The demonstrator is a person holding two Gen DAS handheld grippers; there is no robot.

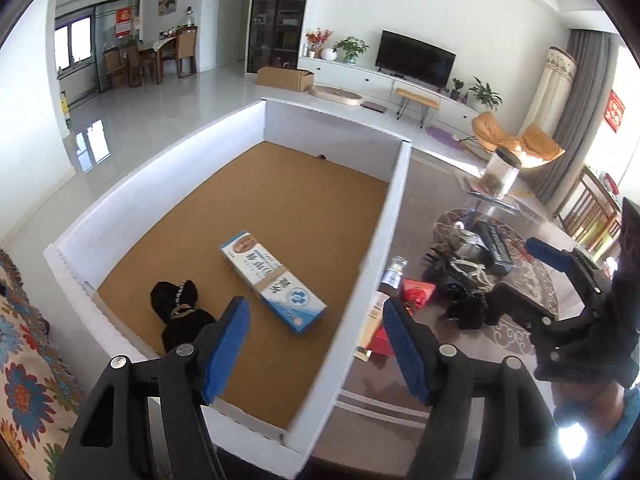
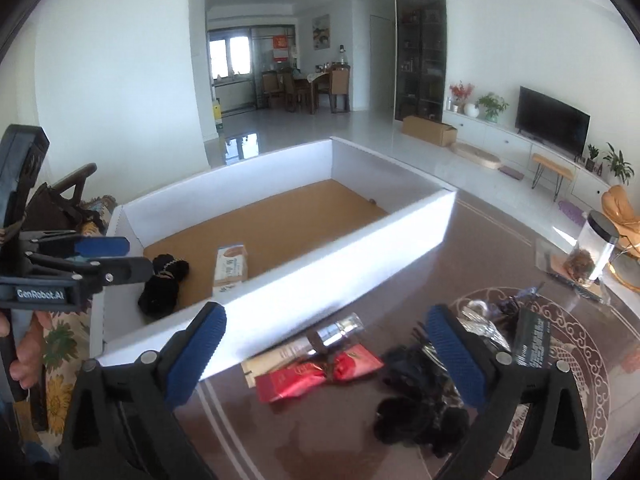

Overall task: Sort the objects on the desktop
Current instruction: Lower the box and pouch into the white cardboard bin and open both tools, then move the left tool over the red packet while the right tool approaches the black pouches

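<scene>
While the white sorting box (image 2: 280, 280) already holds a blue-and-white carton (image 1: 276, 280) and a black pouch (image 1: 176, 308), both tools hang wide and empty. Next pick, likely: right gripper (image 2: 326, 346) descends onto the red packet (image 2: 316, 376), at six o'clock of the box.

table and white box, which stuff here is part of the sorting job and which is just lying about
Part of the job:
white box
blue-and-white carton in the box
black pouch in the box
red packet on the table
silver-capped bottle
black hair clips

Just lying about:
clear jar
TV
cardboard box on the floor
</scene>
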